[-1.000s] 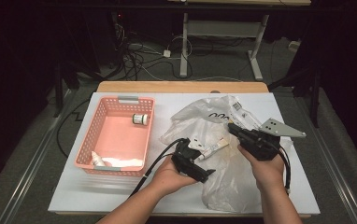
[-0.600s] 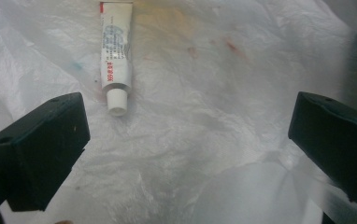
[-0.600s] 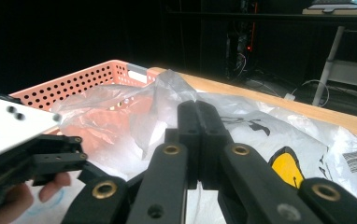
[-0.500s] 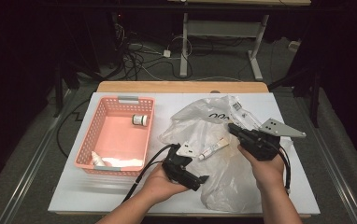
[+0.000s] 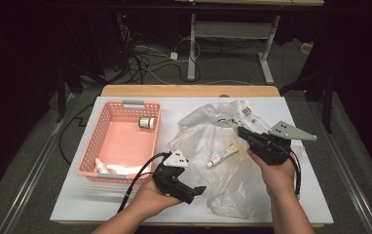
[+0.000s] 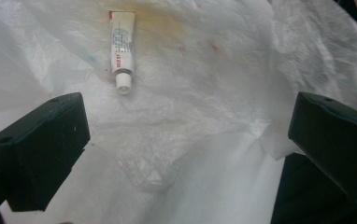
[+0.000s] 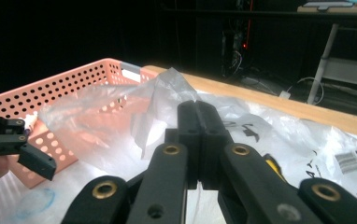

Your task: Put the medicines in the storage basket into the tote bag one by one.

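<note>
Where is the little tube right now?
In the high view, the little tube lies inside the clear plastic bag at mid-table, between the two grippers, right of the pink basket.

A crumpled, translucent white plastic bag is lying spread across the white desk, its upper edge lifted, while a small white tube with a red band and white cap is lying flat inside it.

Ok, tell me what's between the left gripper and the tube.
Nothing solid: the left gripper is open and aimed at the tube, which lies inside the bag. Whether a film layer covers it is unclear. The right gripper pinches the bag.
</note>
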The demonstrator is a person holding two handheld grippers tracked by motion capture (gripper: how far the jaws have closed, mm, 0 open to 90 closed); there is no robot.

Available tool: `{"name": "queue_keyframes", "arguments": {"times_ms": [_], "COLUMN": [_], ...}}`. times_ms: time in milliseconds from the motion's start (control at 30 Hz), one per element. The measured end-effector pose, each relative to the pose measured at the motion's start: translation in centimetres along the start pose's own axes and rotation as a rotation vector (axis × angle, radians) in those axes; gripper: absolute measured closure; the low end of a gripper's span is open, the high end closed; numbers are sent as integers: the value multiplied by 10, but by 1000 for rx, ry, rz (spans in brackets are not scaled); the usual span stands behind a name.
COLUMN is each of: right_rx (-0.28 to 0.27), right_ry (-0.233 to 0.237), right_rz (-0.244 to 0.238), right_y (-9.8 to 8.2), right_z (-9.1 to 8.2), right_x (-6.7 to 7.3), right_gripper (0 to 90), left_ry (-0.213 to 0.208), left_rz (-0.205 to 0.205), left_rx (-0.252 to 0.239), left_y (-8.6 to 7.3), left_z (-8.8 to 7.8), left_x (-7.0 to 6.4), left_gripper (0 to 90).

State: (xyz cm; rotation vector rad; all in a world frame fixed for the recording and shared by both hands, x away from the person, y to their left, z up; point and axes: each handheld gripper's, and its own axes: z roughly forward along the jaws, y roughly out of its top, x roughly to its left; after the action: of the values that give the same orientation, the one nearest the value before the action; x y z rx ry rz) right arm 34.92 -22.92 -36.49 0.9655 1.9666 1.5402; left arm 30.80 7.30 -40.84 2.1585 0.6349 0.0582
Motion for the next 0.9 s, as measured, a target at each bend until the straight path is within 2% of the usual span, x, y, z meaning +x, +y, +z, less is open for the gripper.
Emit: {"name": "queue_keyframes", "arguments": {"times_ms": [200, 300, 567, 900], "right_rx": [7, 3, -6, -10], "right_ry": [6, -1, 5, 0], "right_rz": [5, 4, 0, 3], "right_y": [-3, -3, -2, -2], "right_z": [0, -3, -7, -9], "right_x": [-1, -2, -2, -2], "right_gripper": [900, 900, 900, 900], "left_ry": [14, 25, 53, 103], "left_rz": [1, -22, -52, -73], "left_rx": [-10, -17, -35, -58], "left_y": [-8, -15, -28, -37], "left_z": [-17, -24, -37, -59], "left_x": [-1, 4, 12, 25], "left_gripper": [0, 0, 0, 0]}}
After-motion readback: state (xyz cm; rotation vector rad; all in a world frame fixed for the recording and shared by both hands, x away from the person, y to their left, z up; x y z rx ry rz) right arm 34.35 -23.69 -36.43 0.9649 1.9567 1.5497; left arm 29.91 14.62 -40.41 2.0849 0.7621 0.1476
